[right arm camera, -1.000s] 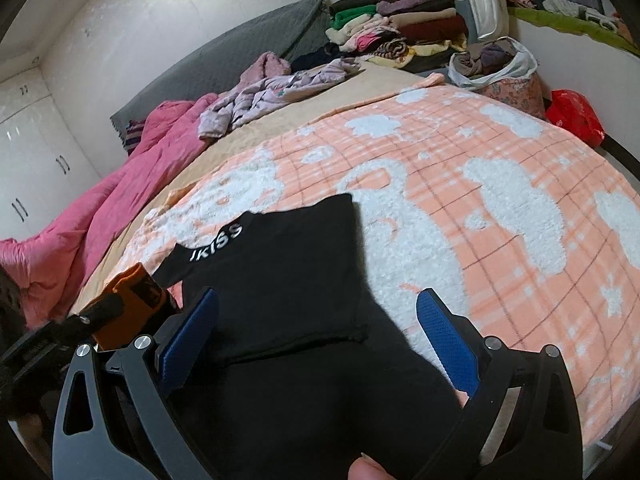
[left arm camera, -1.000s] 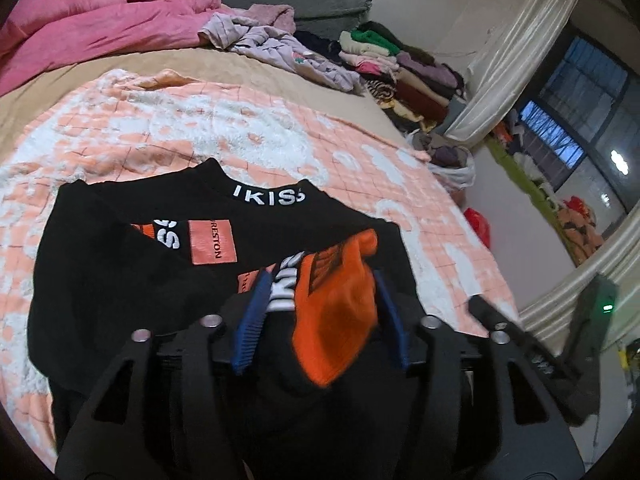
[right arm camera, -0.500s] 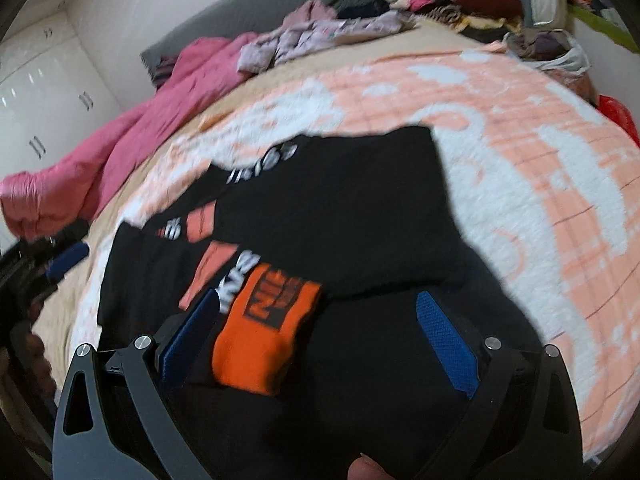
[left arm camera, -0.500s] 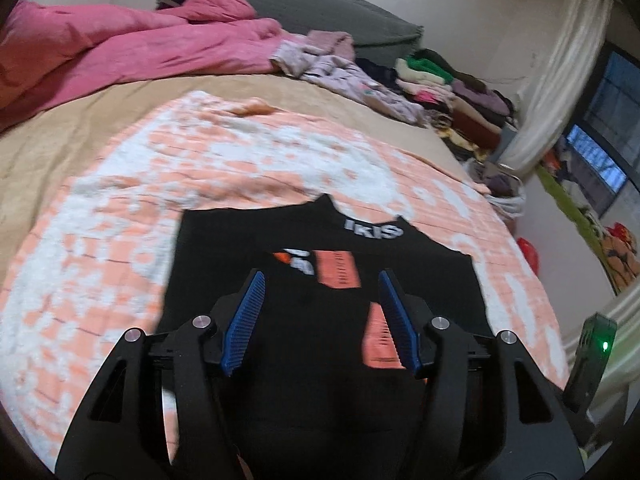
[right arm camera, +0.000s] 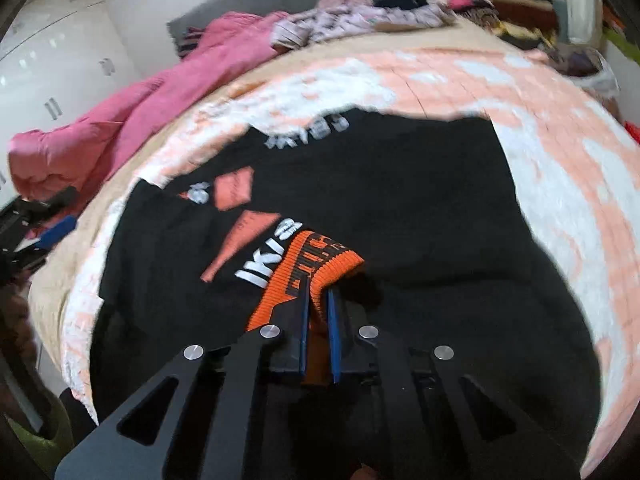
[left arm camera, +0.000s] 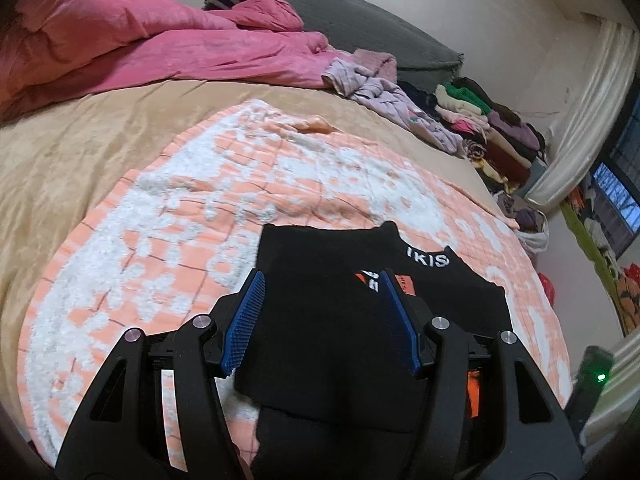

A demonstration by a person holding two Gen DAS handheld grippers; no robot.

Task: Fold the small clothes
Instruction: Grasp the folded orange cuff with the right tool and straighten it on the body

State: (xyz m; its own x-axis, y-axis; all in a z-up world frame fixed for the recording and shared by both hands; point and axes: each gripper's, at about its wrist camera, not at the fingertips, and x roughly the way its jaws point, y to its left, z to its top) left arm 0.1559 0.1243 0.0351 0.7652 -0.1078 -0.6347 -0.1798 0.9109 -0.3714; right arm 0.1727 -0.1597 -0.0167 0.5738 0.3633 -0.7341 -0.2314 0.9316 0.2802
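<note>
Showing only from the right wrist: claw (right arm camera: 318, 300) clamped on orange cuff (right arm camera: 316, 264).

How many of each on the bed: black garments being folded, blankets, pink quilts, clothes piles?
Black garment: 1
Peach-and-white blanket: 1
Pink quilt: 1
Loose lilac clothes heap: 1
Folded clothes stack: 1
Total: 5

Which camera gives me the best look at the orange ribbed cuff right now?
The right wrist view: the orange ribbed cuff sits mid-frame, pinched in the shut right gripper, its black lettering visible. The left wrist view shows only an orange sliver behind the open left gripper.
</note>
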